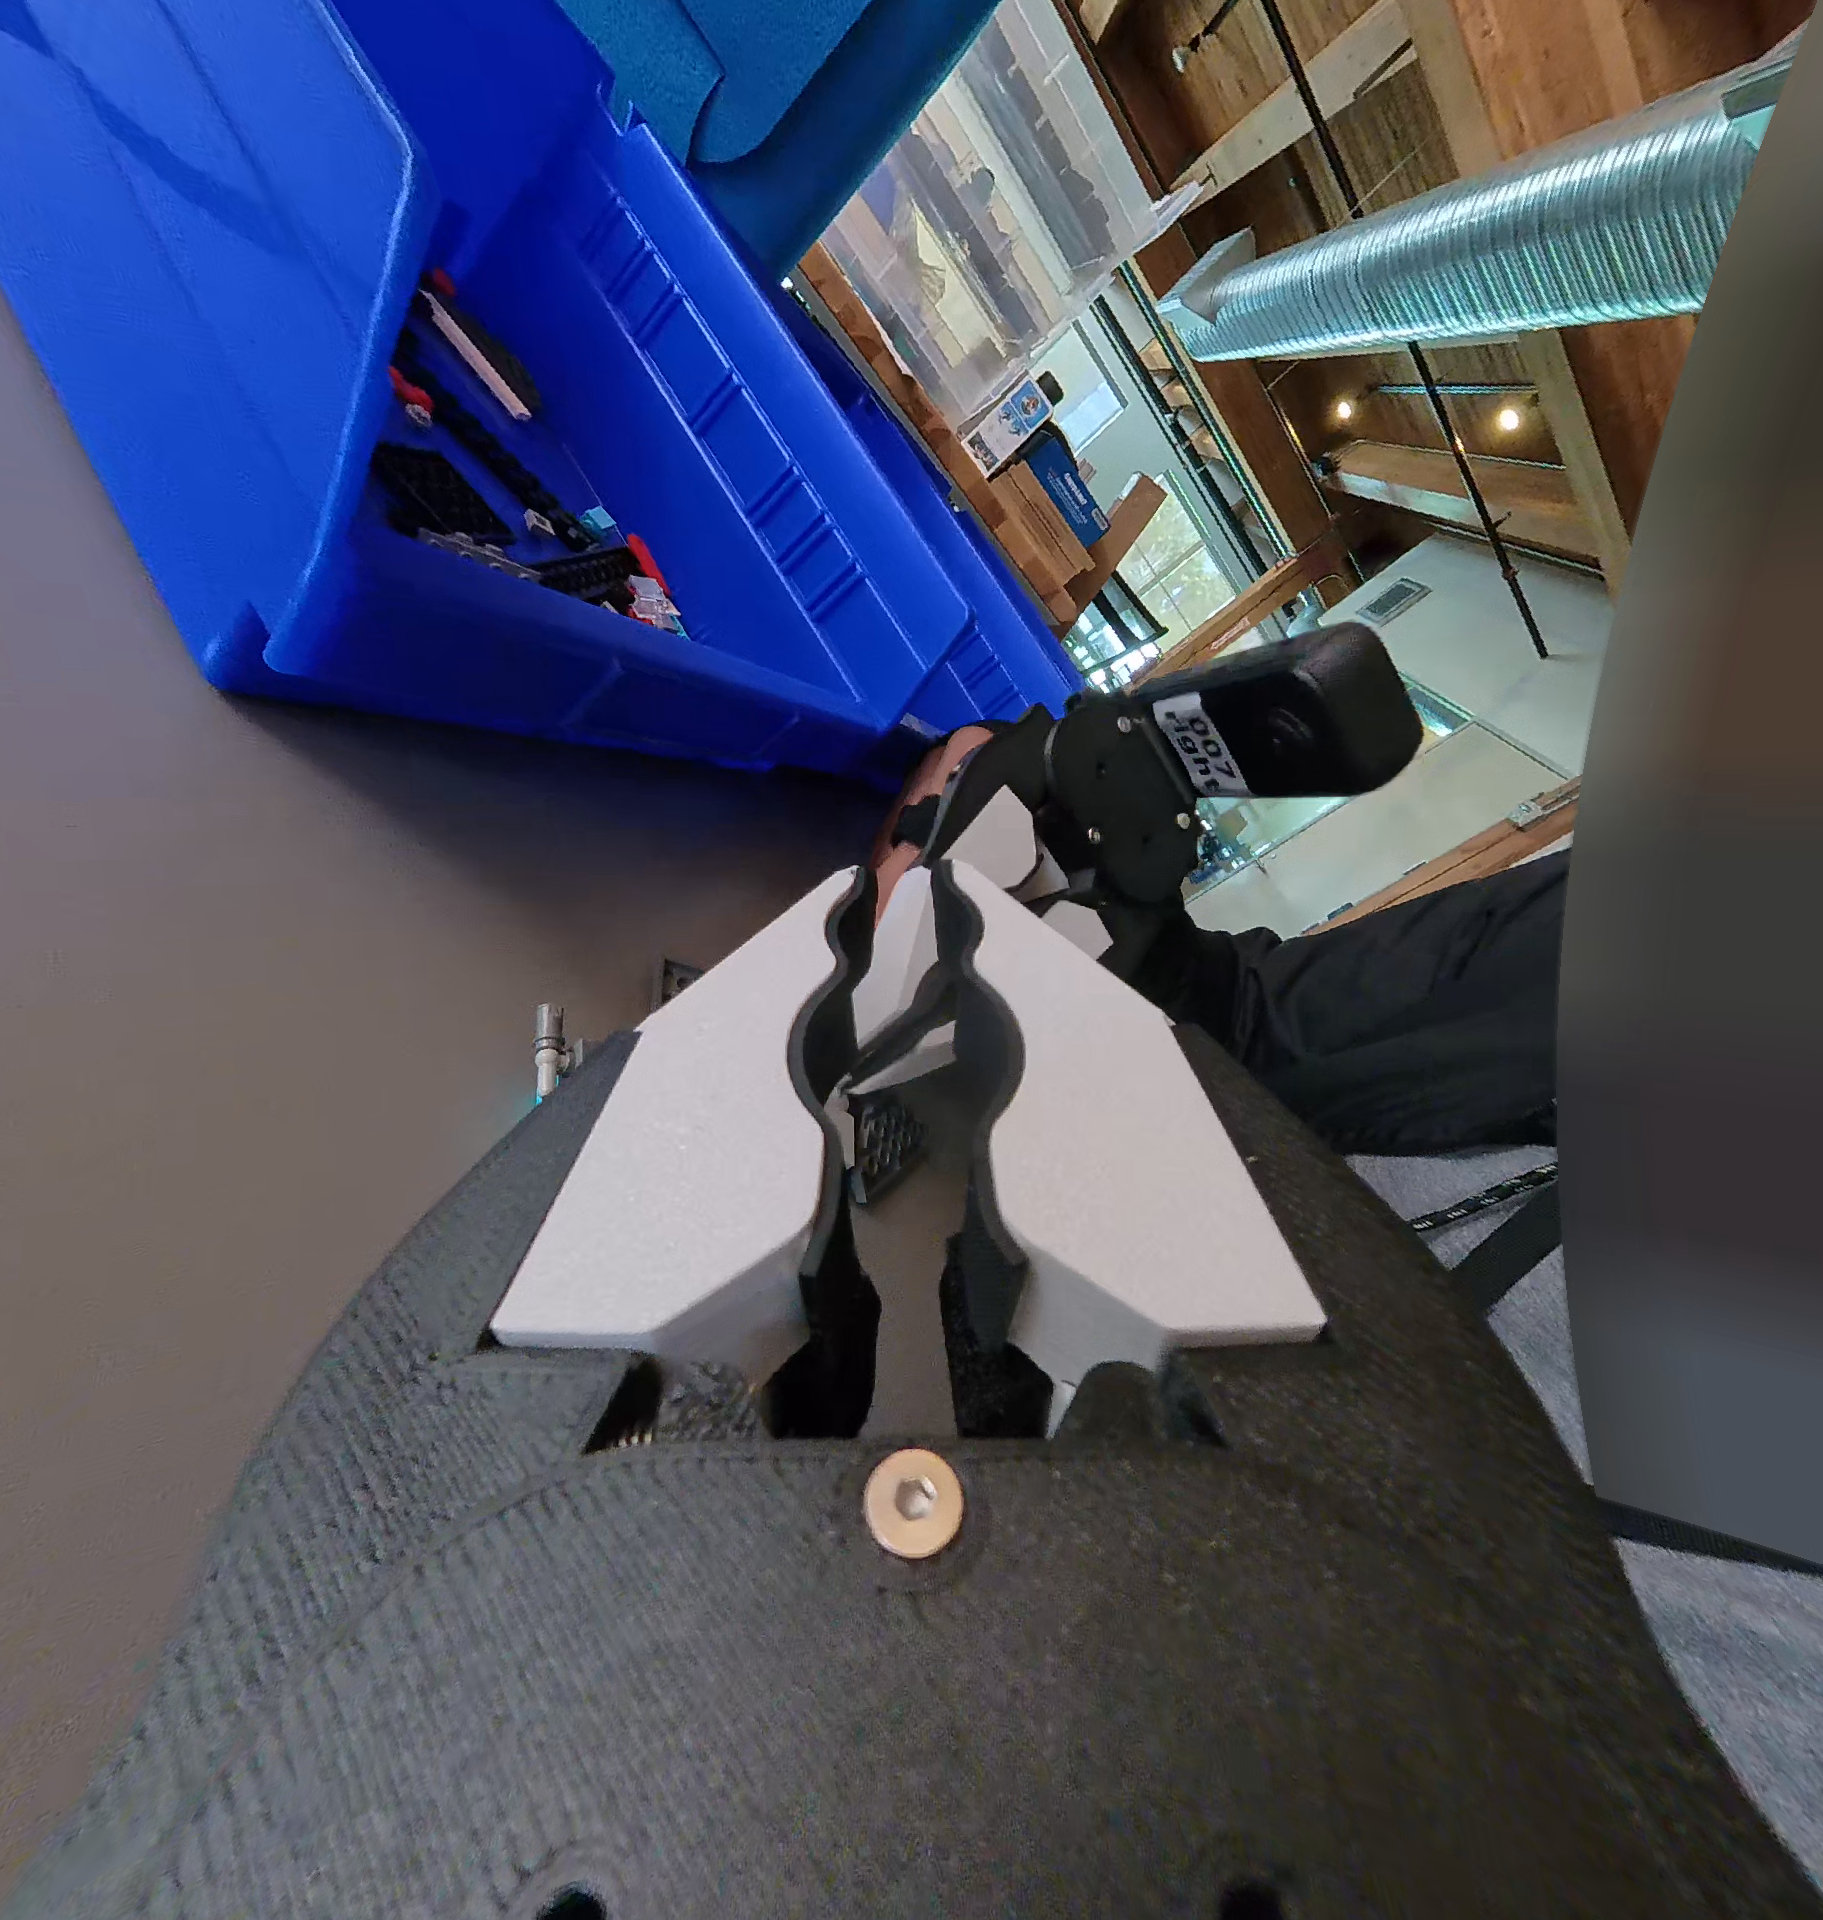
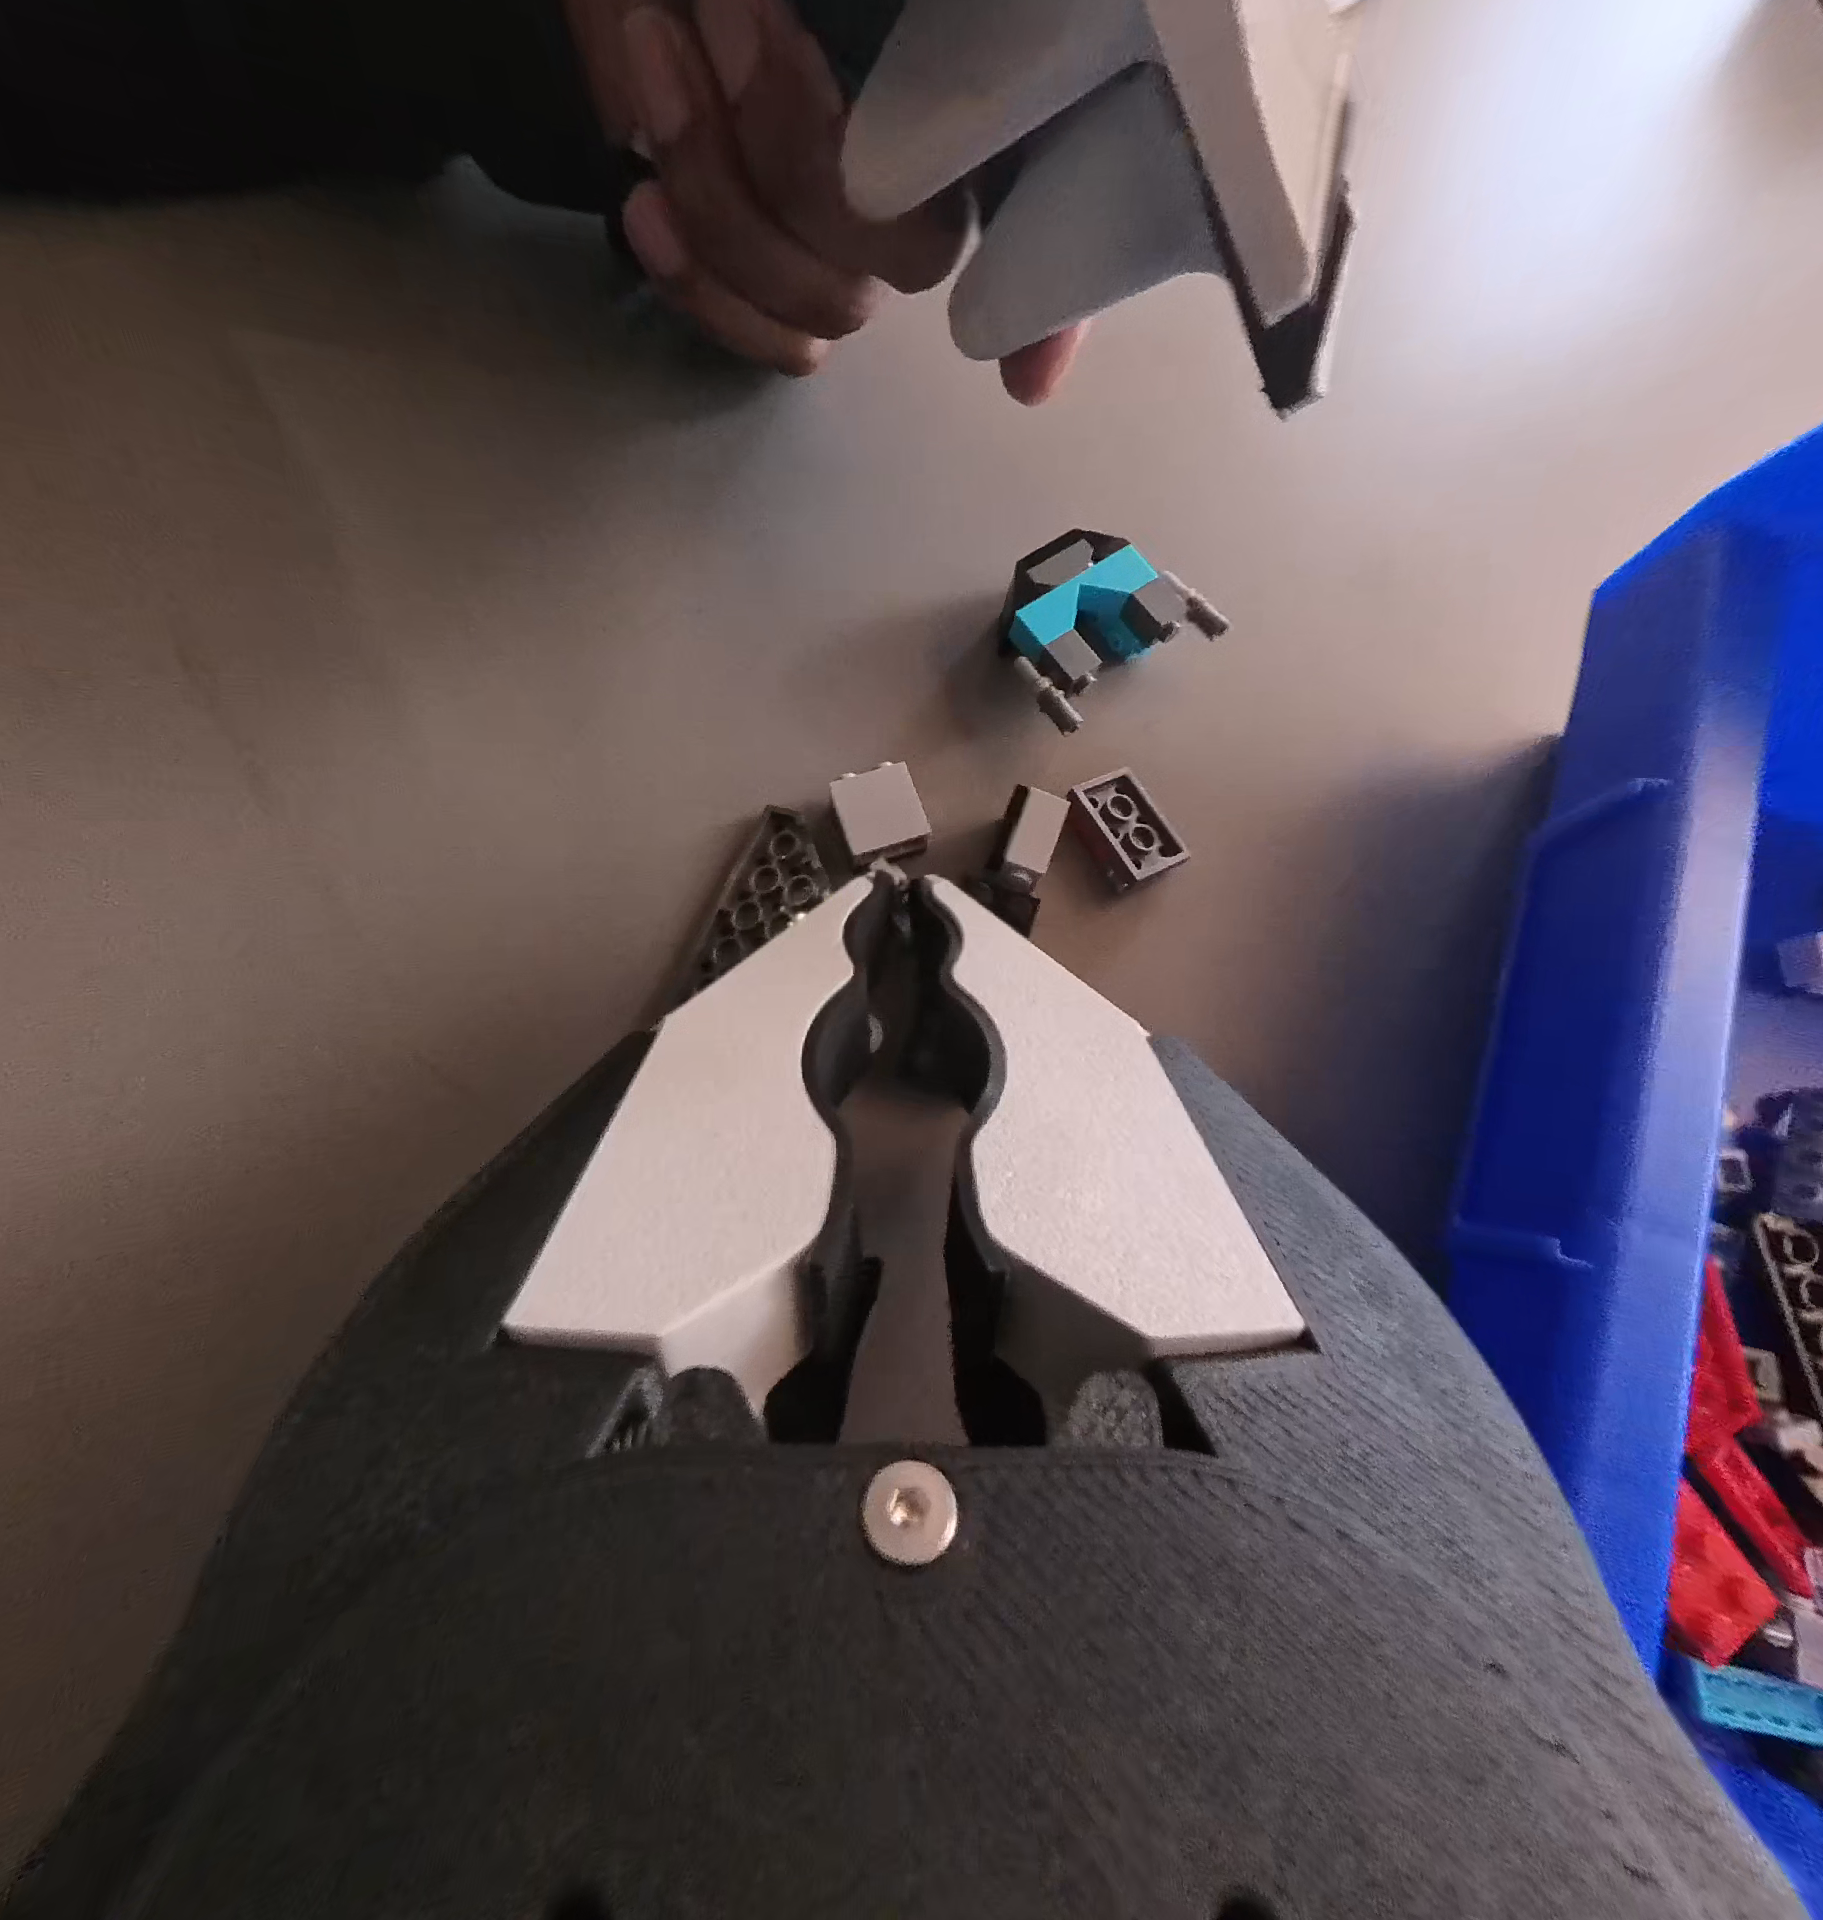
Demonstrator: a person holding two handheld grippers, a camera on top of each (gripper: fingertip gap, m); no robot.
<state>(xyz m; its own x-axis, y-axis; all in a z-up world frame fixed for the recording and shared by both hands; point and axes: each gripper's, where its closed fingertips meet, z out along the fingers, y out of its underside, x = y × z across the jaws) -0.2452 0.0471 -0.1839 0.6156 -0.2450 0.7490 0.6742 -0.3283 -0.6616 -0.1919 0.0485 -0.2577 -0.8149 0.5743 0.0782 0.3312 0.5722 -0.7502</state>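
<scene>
The right gripper [image 2: 899, 885], white wedge-shaped fingers with wavy black pads on a ribbed black body, is pinched on a tiny grey stud-like piece [image 2: 891, 876] at its tips, just above the smooth grey table [image 2: 367, 644]. Beside the tips lie a dark grey studded wedge plate [image 2: 767, 894], long axis running away from the camera, a matte grey square brick [image 2: 879, 817] and a teal-and-grey brick assembly [image 2: 1089, 615] farther off. The left gripper [image 1: 905, 883] is nearly closed, seemingly empty. Only the left wrist view shows the glossy blue plastic bin [image 1: 678, 436] whole.
</scene>
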